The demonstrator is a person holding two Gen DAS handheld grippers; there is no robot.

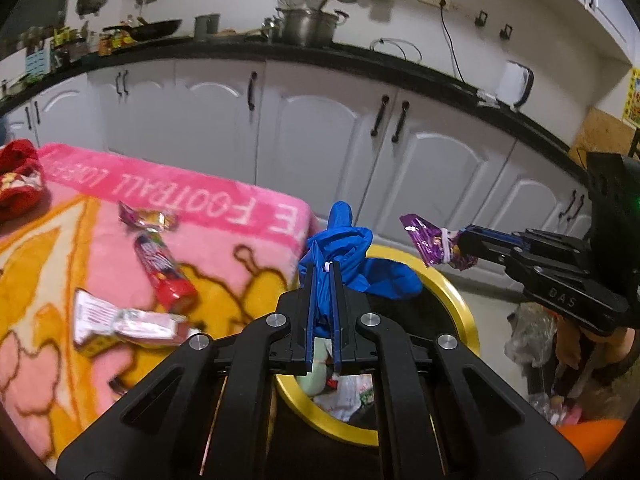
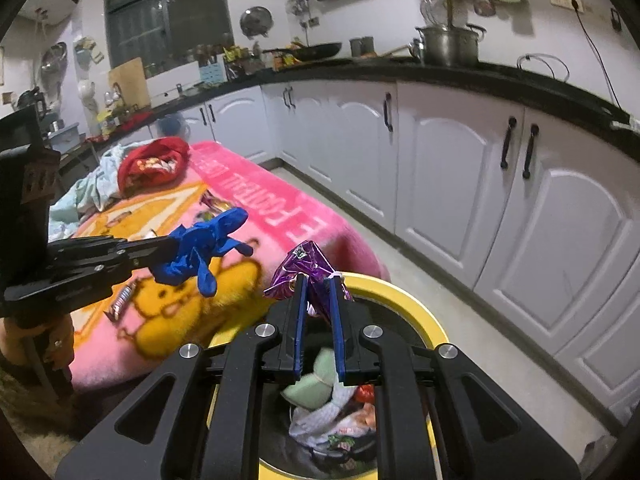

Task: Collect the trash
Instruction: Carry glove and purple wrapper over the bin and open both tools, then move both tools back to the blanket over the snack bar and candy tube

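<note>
My left gripper (image 1: 324,270) is shut on a crumpled blue glove (image 1: 348,252) and holds it above the yellow-rimmed trash bin (image 1: 460,300). My right gripper (image 2: 319,280) is shut on a purple foil wrapper (image 2: 302,266), also above the bin (image 2: 424,316). The bin holds several pieces of trash, among them a pale green sponge (image 2: 316,380). Each gripper shows in the other view: the right one (image 1: 460,242) with the wrapper (image 1: 428,240), the left one (image 2: 168,248) with the glove (image 2: 204,244). A red candy tube (image 1: 164,264), a silver-pink wrapper (image 1: 124,320) and a small shiny wrapper (image 1: 148,218) lie on the pink blanket (image 1: 224,204).
A red cloth (image 2: 154,160) with wrappers in it and a pale blue cloth (image 2: 92,190) lie at the blanket's far end. White kitchen cabinets (image 2: 440,168) with a black counter run behind. A plastic bag (image 1: 532,334) and clutter sit on the floor to the right of the bin.
</note>
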